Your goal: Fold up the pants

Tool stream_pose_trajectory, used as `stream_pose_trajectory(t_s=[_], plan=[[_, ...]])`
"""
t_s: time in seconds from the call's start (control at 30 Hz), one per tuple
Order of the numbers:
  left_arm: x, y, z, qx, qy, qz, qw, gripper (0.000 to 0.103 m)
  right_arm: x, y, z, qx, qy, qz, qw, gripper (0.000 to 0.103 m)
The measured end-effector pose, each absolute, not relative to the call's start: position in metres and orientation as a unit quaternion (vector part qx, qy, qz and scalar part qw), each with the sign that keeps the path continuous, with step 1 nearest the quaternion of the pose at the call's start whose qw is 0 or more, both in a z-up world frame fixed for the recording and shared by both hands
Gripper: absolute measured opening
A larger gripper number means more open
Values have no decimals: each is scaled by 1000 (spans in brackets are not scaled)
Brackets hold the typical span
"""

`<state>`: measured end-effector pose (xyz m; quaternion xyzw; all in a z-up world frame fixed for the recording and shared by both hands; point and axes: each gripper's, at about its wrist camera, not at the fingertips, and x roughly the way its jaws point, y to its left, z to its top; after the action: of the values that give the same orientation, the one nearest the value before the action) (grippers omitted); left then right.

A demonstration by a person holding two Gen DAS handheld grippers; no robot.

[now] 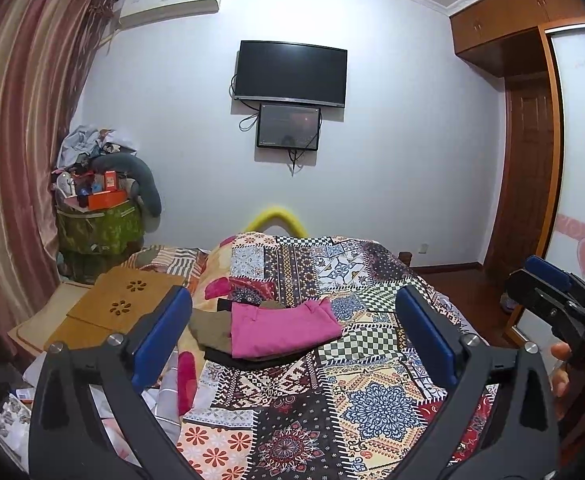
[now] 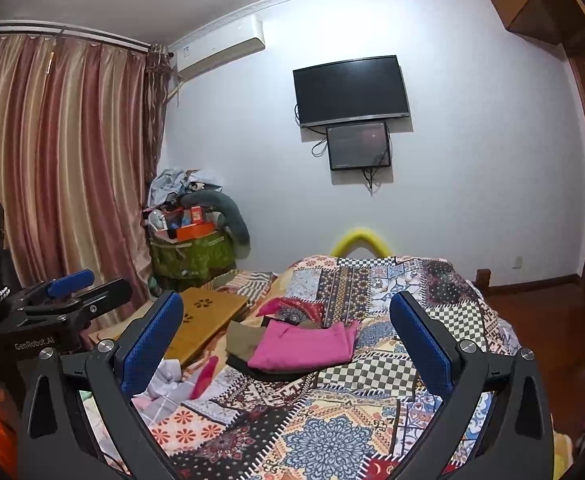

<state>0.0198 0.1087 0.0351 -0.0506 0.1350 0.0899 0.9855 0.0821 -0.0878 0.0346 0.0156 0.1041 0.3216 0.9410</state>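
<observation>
Folded pink pants (image 1: 280, 330) (image 2: 304, 346) lie on top of a small stack of folded clothes, olive (image 1: 212, 326) and dark ones beneath, on the patchwork bedspread (image 1: 352, 380) (image 2: 332, 420). My left gripper (image 1: 292, 336) is open and held above the bed, short of the stack, nothing between its blue pads. My right gripper (image 2: 288, 340) is open too, also raised and empty. Each gripper shows at the edge of the other's view: the right one (image 1: 548, 280) and the left one (image 2: 68, 284).
A wooden lap desk (image 1: 124, 308) (image 2: 208, 312) lies left of the stack. Loose bedding (image 2: 164, 384) bunches at the bed's left side. A cluttered green bin (image 1: 96, 224) stands by the curtain. A television (image 1: 290, 72) hangs on the far wall; a wardrobe (image 1: 532, 160) stands on the right.
</observation>
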Motion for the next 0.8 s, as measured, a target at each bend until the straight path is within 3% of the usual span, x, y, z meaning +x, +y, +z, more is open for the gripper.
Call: stream_pose_trajectory(t_s=[0.8], plan=[[23,107,32,-45,141,70,987,103,79,-88,37,18,102,319,942,103]])
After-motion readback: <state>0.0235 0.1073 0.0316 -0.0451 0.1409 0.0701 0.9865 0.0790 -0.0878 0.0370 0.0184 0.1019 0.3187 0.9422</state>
